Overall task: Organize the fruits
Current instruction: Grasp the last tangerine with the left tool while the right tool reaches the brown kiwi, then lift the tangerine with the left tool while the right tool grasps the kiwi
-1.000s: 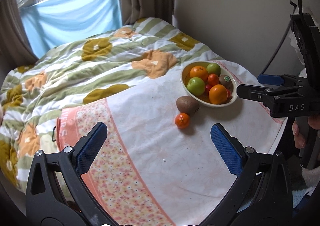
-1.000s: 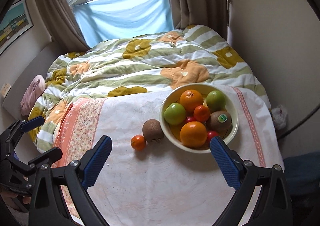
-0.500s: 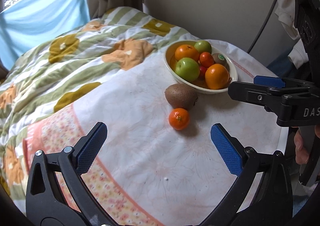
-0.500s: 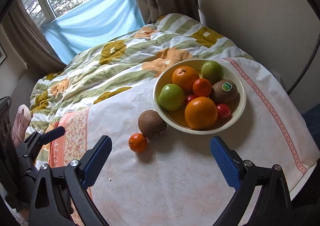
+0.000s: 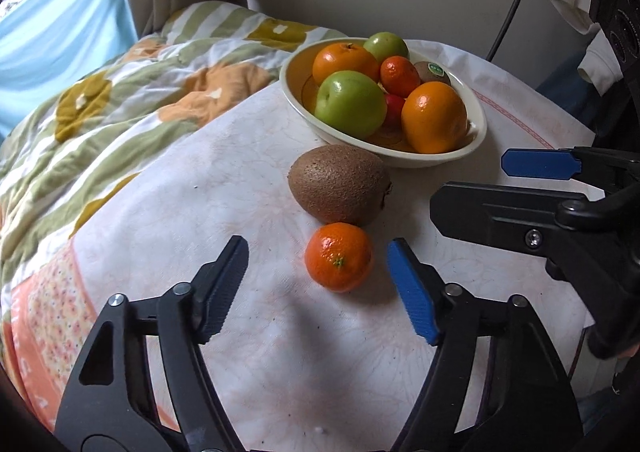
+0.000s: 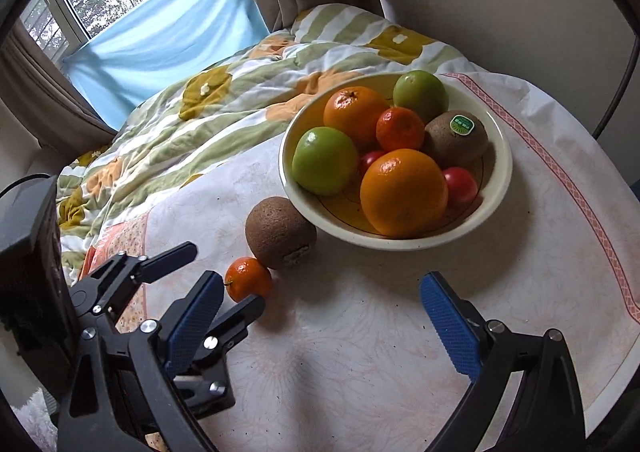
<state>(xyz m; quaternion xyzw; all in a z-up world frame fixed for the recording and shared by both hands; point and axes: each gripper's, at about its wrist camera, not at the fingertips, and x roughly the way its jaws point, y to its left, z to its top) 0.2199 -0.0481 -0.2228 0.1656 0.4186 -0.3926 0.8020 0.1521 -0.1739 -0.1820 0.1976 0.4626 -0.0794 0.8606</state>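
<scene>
We hold the left gripper (image 5: 318, 264), jaws apart, around the small orange mandarin (image 5: 339, 256) touching the brown kiwi (image 5: 339, 189) beside the cream bowl (image 5: 476, 136). The right gripper (image 6: 320, 300) waits, jaws apart. We should squeeze gently, avoiding nudging the kiwi.

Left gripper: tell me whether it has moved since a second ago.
Yes. The left gripper has come forward toward the small mandarin on the white cloth, which now lies just ahead of its open jaws.
</scene>
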